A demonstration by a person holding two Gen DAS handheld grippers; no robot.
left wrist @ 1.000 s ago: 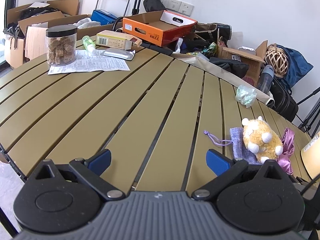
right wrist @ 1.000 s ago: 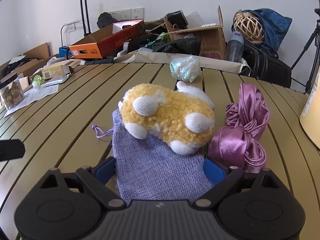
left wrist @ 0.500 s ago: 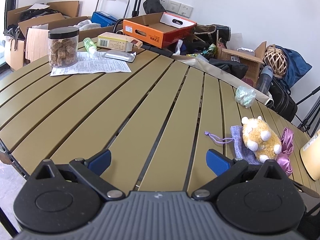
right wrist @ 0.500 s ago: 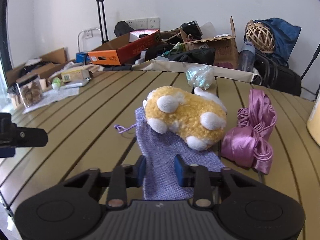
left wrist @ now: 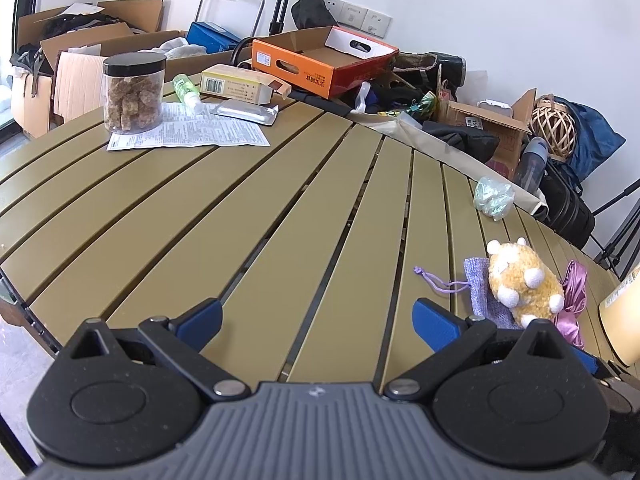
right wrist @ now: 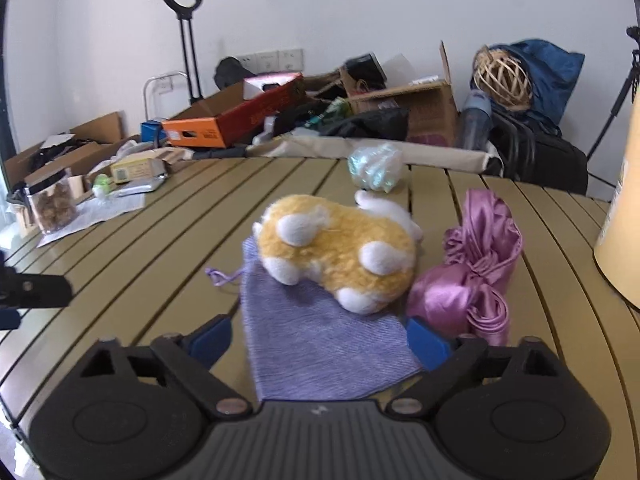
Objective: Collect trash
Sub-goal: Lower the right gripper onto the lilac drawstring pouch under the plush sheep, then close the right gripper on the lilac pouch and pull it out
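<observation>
A crumpled pale green plastic wrapper (right wrist: 375, 166) lies near the far edge of the slatted olive table (left wrist: 248, 216); it also shows in the left wrist view (left wrist: 493, 197). My right gripper (right wrist: 318, 342) is open, its jaws on either side of a purple drawstring pouch (right wrist: 320, 344). A yellow plush toy (right wrist: 340, 252) lies on the pouch's far end. My left gripper (left wrist: 318, 320) is open and empty above the bare table. A printed paper sheet (left wrist: 188, 136) and a silver foil pack (left wrist: 245, 110) lie at the far left.
A jar of brown chunks (left wrist: 133, 94), a small green bottle (left wrist: 186, 89) and a yellow box (left wrist: 238, 85) stand by the paper. A pink satin cloth (right wrist: 472, 268) lies right of the plush. A tan cylinder (right wrist: 624, 216) is at the right edge. Boxes and bags crowd behind the table.
My right gripper shut half a second ago and has now opened again around the pouch, having pulled back a little. My left gripper has drifted slightly back and stays open.
</observation>
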